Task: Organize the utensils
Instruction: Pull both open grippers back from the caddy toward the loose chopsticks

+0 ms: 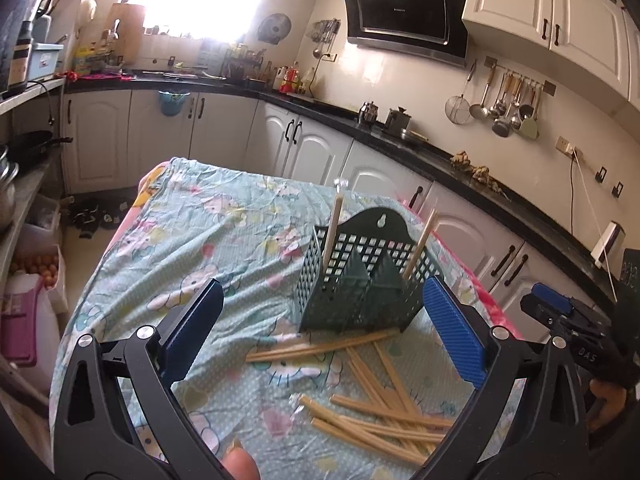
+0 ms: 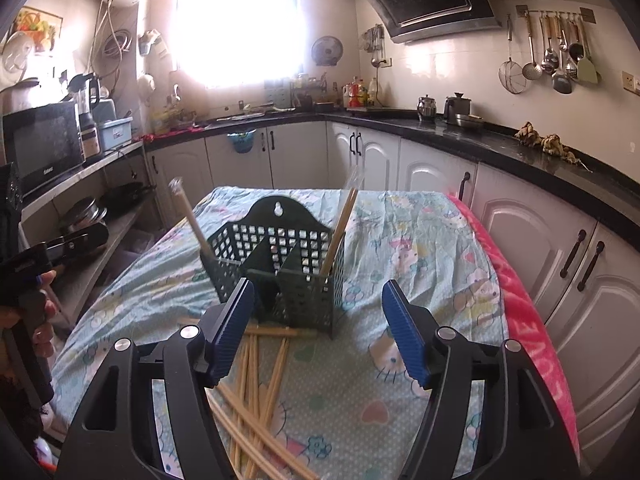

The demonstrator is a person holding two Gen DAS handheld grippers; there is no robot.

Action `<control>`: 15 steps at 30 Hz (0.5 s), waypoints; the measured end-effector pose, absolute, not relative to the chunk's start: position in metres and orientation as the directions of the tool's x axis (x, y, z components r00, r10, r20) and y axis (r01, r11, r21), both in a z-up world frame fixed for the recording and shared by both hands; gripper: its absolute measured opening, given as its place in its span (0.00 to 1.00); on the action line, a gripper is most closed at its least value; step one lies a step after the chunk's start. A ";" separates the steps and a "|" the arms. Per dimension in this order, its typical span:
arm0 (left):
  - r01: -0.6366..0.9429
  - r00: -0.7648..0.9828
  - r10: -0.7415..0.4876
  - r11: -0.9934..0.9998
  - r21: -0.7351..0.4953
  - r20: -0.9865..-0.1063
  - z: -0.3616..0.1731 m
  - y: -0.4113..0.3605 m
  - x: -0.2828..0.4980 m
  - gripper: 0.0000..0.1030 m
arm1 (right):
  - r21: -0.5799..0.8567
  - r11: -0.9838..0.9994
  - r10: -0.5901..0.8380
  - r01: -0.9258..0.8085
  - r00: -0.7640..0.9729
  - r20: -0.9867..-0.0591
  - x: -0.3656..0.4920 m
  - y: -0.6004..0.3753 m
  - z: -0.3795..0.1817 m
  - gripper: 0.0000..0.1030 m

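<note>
A dark green perforated utensil basket point(image 1: 352, 304) point(image 2: 304, 304) stands upright on the cloth-covered table point(image 1: 200, 240) point(image 2: 420, 240). One chopstick point(image 1: 332, 232) point(image 2: 192, 216) leans in its left compartment, and a pair point(image 1: 420, 244) point(image 2: 340, 228) in its right one. Several loose chopsticks point(image 1: 380, 412) point(image 2: 256, 380) lie crossed on the cloth in front of the basket. My left gripper point(image 1: 323, 286) is wide open just short of the basket, holding nothing. My right gripper point(image 2: 318, 286) is open and empty too, above the loose chopsticks near the basket's front.
A pink towel point(image 2: 528, 320) lies along the table's right edge. Black kitchen counters point(image 2: 520, 148) with white cabinets run behind and to the right. A shelf with pans point(image 2: 80, 216) stands left of the table. A person's fingers point(image 2: 44, 312) hold the left gripper's handle.
</note>
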State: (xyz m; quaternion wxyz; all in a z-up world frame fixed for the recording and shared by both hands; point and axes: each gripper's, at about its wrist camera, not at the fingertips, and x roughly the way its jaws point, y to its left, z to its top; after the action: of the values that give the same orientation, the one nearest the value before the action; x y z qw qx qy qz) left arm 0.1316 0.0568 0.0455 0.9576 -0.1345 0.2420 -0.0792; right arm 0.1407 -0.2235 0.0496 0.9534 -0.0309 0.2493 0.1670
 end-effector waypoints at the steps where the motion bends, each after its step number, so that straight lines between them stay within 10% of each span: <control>1: 0.087 0.868 -0.217 0.952 -0.294 -0.446 0.044 0.056 0.130 0.90 | 0.022 0.942 0.304 -0.336 0.818 -0.488 0.139 -0.223 0.048 0.63; 15: 0.110 0.827 -0.225 0.963 -0.246 -0.515 0.011 0.040 0.117 0.90 | 0.014 0.937 0.297 -0.349 0.775 -0.558 0.111 -0.221 0.016 0.67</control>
State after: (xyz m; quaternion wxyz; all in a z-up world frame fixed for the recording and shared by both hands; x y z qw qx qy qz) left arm 0.1174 0.0404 0.0113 0.9503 -0.1033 0.2803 -0.0881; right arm 0.1110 -0.2210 0.0160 0.9410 -0.0449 0.2880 0.1718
